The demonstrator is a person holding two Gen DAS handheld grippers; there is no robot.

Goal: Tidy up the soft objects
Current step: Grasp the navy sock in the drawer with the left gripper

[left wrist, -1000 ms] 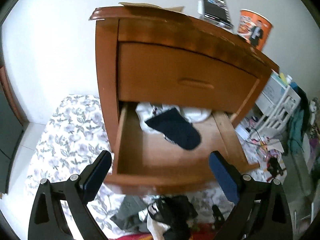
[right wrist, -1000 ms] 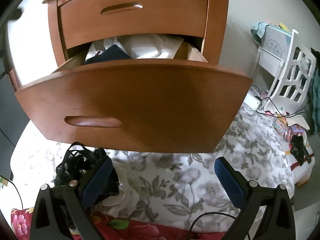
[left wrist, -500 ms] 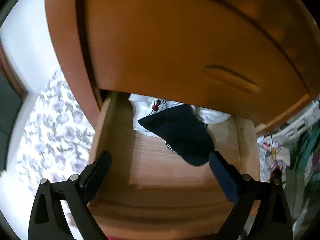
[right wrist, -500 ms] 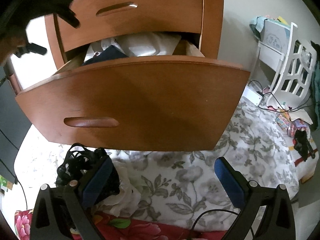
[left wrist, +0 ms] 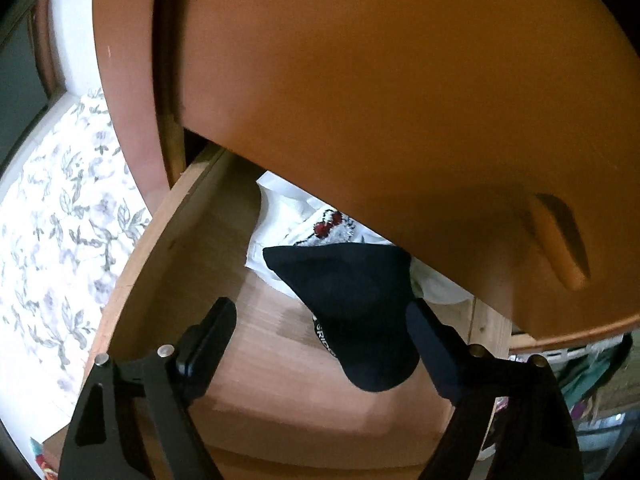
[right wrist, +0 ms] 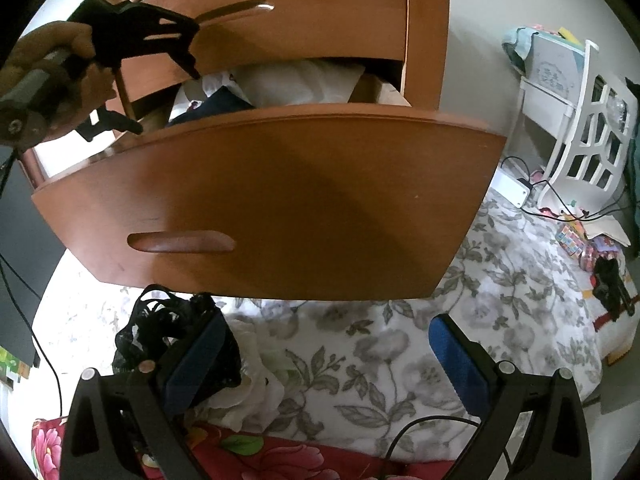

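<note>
A wooden nightstand has its lower drawer (left wrist: 168, 280) pulled open; its front (right wrist: 280, 208) fills the right wrist view. Inside lie a dark navy sock (left wrist: 356, 312) on white garments (left wrist: 288, 216), which also show over the drawer front (right wrist: 304, 84). My left gripper (left wrist: 320, 320) is open and empty, reaching into the drawer just short of the sock; it also shows in the right wrist view (right wrist: 160, 80). My right gripper (right wrist: 326, 340) is open and empty, low in front of the drawer. A black lace garment (right wrist: 168, 332) and a white one (right wrist: 248, 384) lie by its left finger.
The closed upper drawer front (left wrist: 400, 100) hangs close above my left gripper. A floral bedspread (right wrist: 400, 360) covers the surface below. A white rack (right wrist: 580, 120), cables and small clutter (right wrist: 592, 248) stand at the right.
My left gripper has moved forward and down into the open drawer, close to the navy sock. My right gripper has barely moved.
</note>
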